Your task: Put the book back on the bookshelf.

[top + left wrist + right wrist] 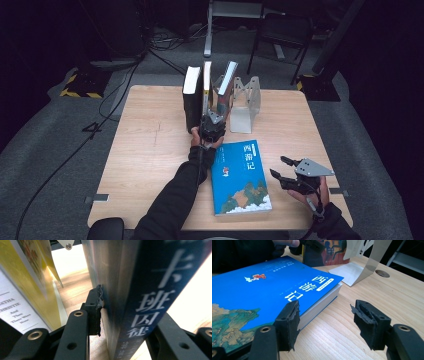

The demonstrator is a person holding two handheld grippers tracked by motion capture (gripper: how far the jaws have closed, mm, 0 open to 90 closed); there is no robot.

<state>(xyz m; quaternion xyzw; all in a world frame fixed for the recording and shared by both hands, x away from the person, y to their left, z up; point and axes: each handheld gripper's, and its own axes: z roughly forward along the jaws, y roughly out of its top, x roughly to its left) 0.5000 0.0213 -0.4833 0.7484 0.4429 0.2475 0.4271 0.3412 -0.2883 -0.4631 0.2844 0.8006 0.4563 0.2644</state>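
Three books stand upright at the back of the table. My left gripper (212, 126) reaches in at their base, shut on the rightmost one, a dark blue book (140, 290) with white Chinese characters on its spine. That book (226, 82) leans toward a metal bookend (246, 105). In the left gripper view one pad (96, 307) presses its cover and the other jaw sits against the spine's far side. A yellow book (27, 287) stands just left of it. A bright blue book (240, 177) lies flat near the front. My right gripper (282, 172) rests open beside its right edge, empty.
A black book (191, 100) stands leftmost in the row. The right gripper view has the blue book (262, 287) at its left jaw and bare wood ahead toward the bookend (362, 265). The person's left sleeve (175, 200) crosses the front middle. Chairs and cables lie beyond the table.
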